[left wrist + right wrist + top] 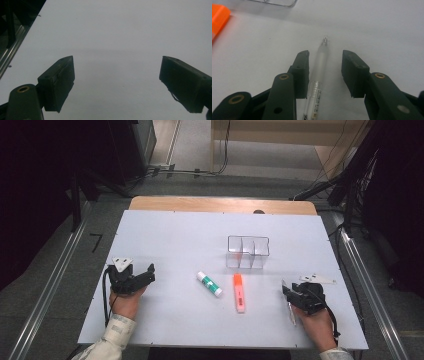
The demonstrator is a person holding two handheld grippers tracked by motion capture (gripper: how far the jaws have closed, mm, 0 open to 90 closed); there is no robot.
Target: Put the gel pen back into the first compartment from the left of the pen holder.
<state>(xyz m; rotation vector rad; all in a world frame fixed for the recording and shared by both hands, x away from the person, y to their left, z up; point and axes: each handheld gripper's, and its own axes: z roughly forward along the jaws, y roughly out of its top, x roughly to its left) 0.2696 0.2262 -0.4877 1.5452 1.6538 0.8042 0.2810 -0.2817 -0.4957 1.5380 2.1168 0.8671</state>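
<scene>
Right gripper (325, 62) jaws apart, straddling clear plastic pen (320, 65), unclamped. Orange highlighter (239, 292), white glue stick (209, 283), clear divided organizer (247, 252) nearby. Left gripper (116, 82) jaws wide apart over bare white table (165, 240).

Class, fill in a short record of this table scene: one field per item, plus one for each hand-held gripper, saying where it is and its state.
Left hand-held gripper: jaws wide apart, nothing between them, over bare table
Right hand-held gripper: jaws open either side of the clear pen, a gap showing at the right pad
Orange highlighter: lying flat, mid-table
Glue stick: lying left of the highlighter
Clear organiser: standing behind the highlighter
</scene>
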